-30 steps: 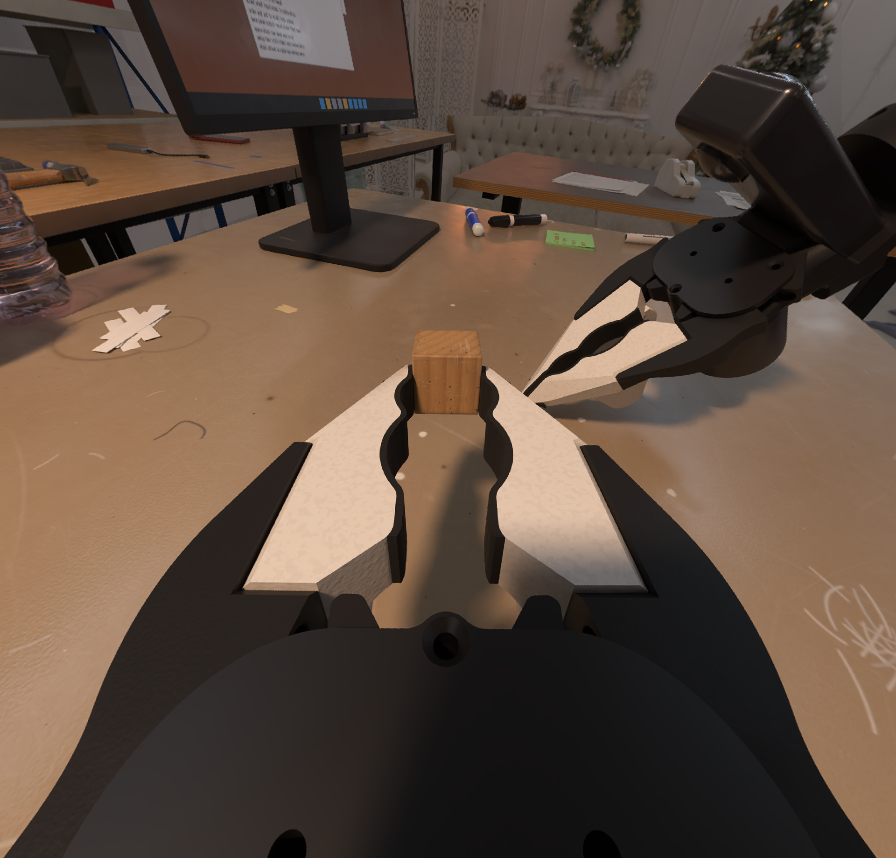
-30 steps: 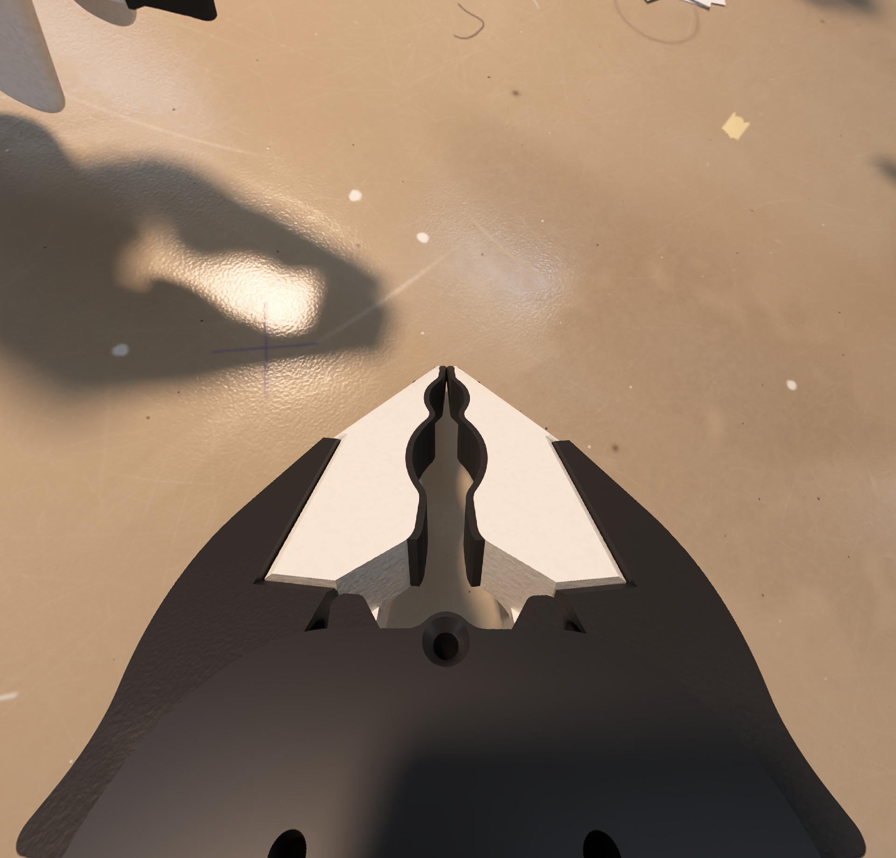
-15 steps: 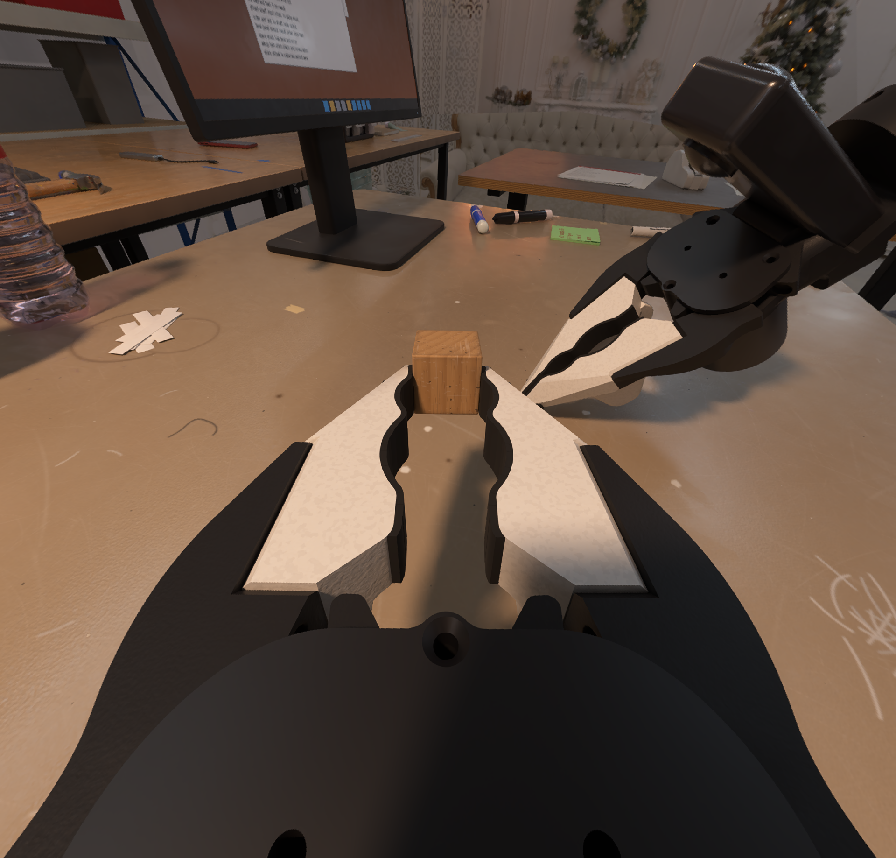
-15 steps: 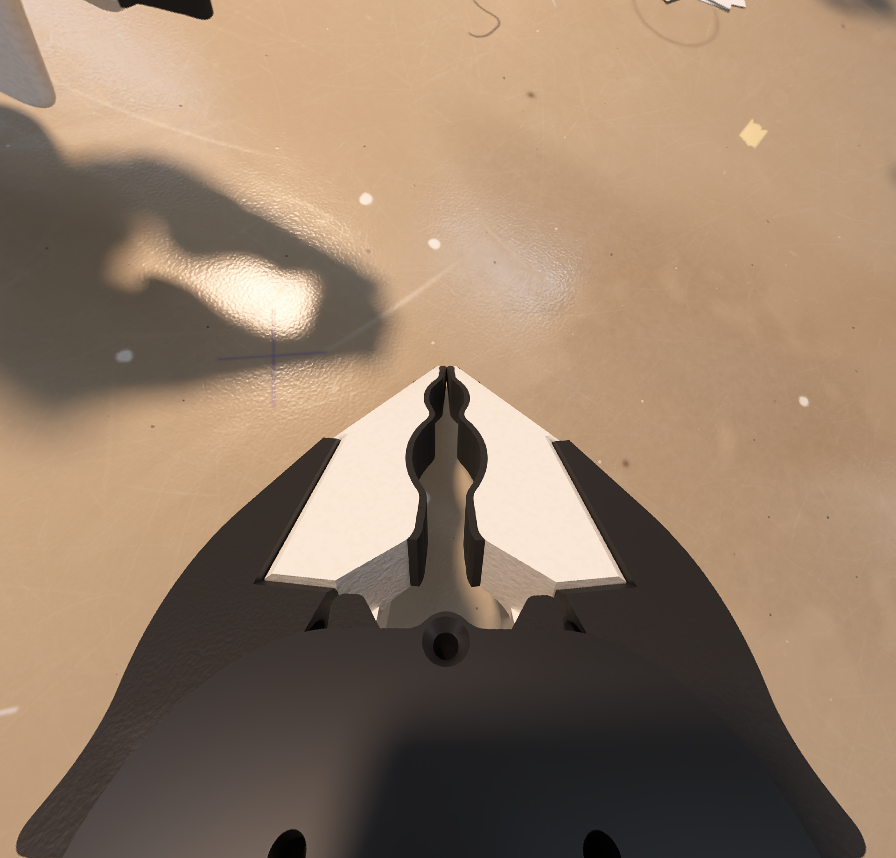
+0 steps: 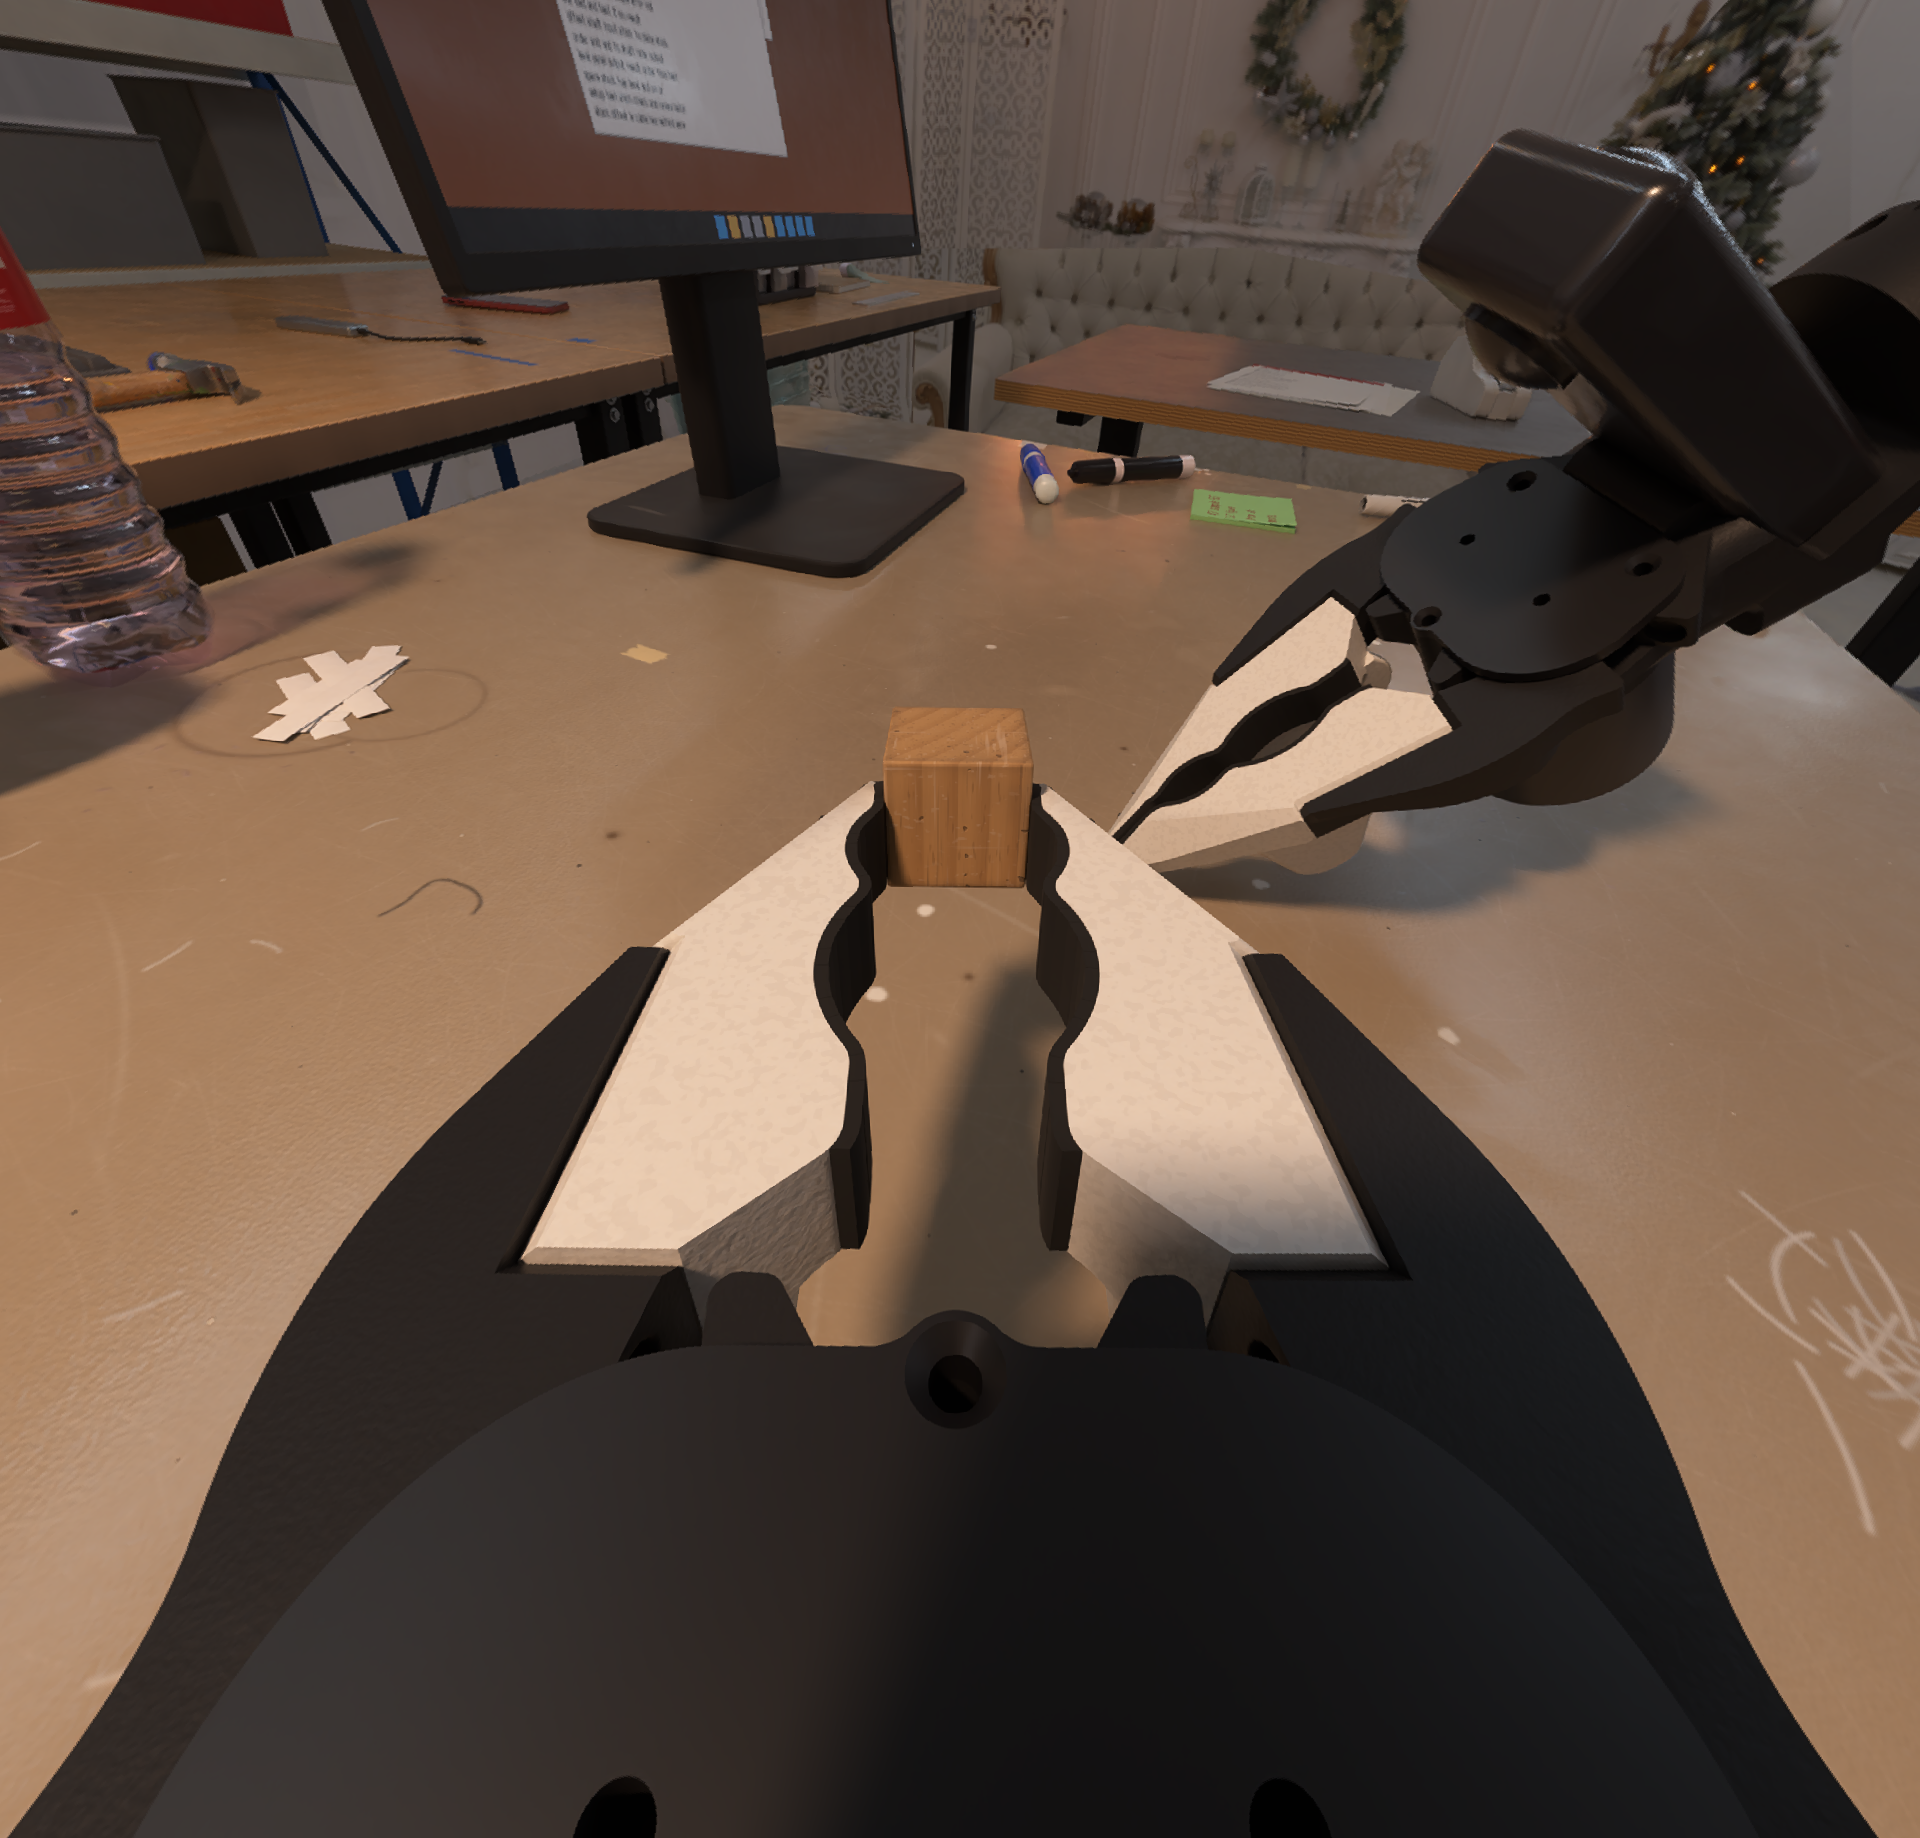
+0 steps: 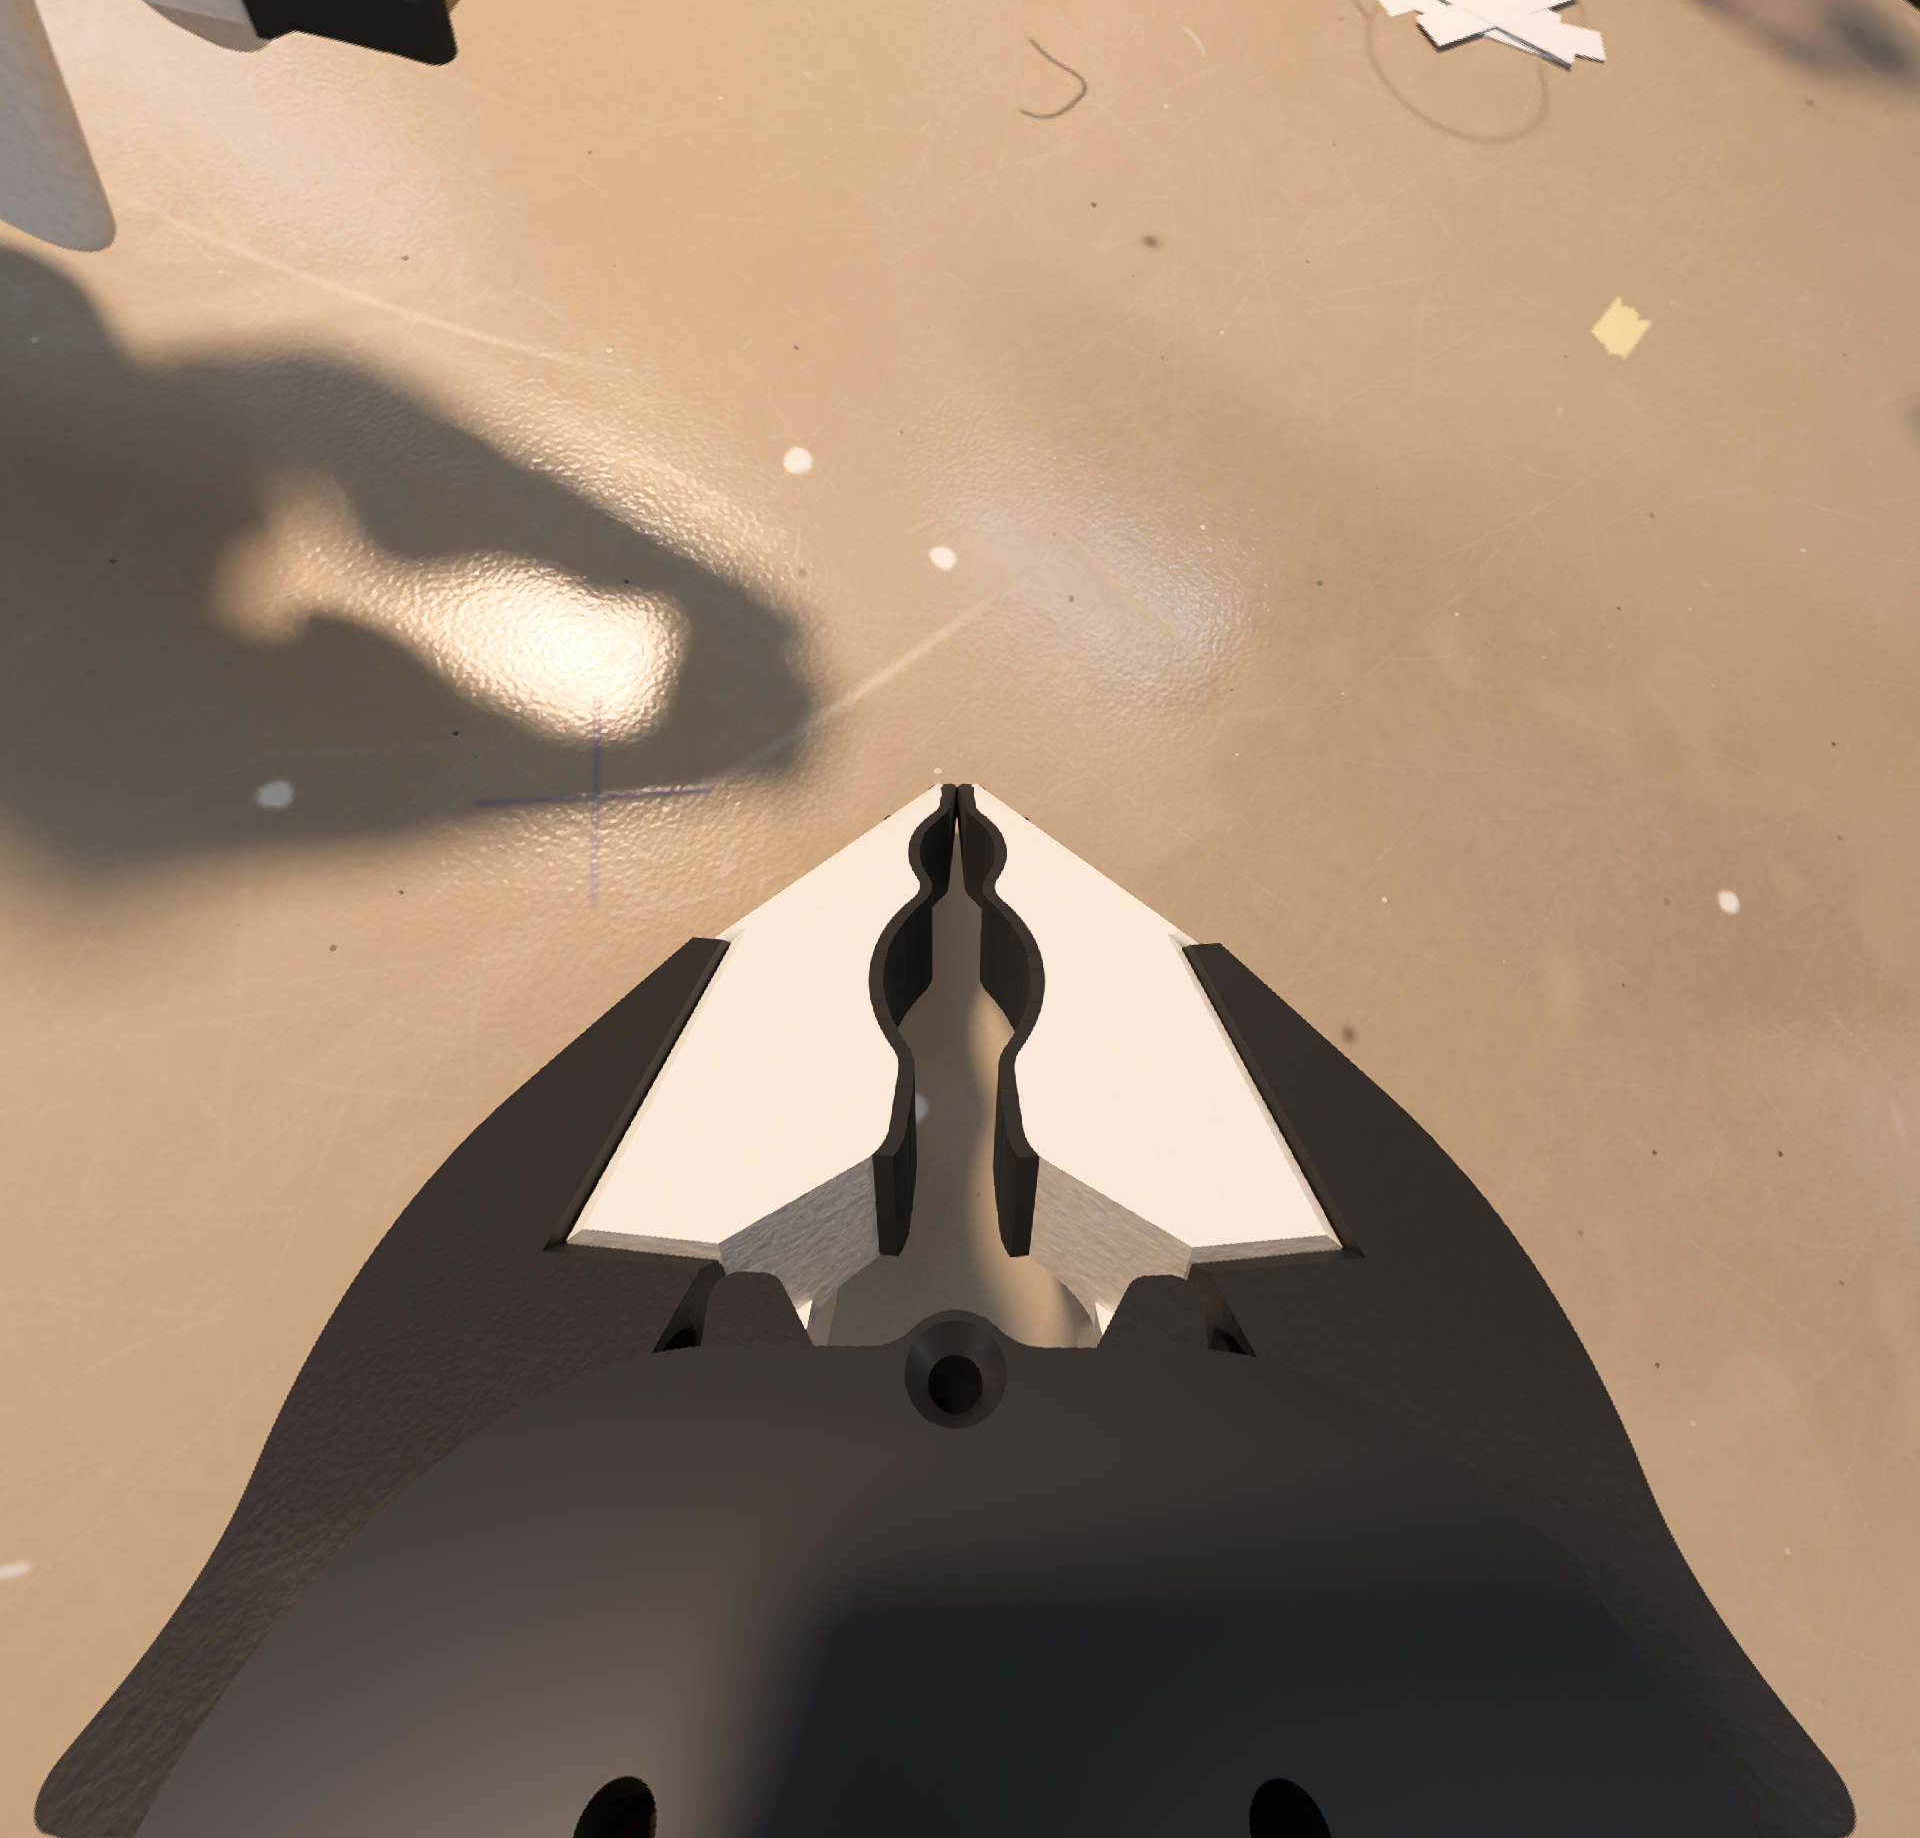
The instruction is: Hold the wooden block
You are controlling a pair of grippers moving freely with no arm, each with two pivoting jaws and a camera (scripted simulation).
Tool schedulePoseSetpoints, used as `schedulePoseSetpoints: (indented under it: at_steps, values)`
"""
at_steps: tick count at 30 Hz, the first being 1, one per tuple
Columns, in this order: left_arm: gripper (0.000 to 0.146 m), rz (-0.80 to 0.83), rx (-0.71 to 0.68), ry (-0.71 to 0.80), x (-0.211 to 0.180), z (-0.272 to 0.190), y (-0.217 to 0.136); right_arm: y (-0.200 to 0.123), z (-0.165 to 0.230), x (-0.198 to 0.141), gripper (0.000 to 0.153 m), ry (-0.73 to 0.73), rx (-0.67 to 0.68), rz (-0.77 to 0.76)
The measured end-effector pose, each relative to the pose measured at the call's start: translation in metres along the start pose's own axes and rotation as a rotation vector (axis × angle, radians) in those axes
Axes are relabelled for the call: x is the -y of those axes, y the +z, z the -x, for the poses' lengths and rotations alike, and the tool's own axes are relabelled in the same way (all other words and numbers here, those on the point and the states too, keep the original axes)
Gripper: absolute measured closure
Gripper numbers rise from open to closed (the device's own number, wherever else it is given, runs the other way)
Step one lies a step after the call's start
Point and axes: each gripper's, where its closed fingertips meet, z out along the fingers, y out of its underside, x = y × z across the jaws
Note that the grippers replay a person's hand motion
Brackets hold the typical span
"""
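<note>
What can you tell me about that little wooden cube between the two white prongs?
The wooden block is a small light-brown cube with visible grain and a few dark specks. It sits upright and square, pinched on its left and right sides at the very tips of the left gripper, whose jaws are shut on it. Whether its underside touches the tan table cannot be told. The right gripper points at it from close by without touching.

The wooden block (image 5: 957,801) was honey-brown with fine grain; the table (image 5: 312,1009) tan, scuffed, flecked white.
</note>
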Motion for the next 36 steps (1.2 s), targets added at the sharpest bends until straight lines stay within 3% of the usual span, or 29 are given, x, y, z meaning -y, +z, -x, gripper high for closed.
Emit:
schedulePoseSetpoints:
  at_steps: [36]
  values:
    - [0.121,0.012,0.003,-0.009,-0.002,0.002,-0.001,0.001,-0.011,0.001,0.153,0.030,-0.057,-0.005]
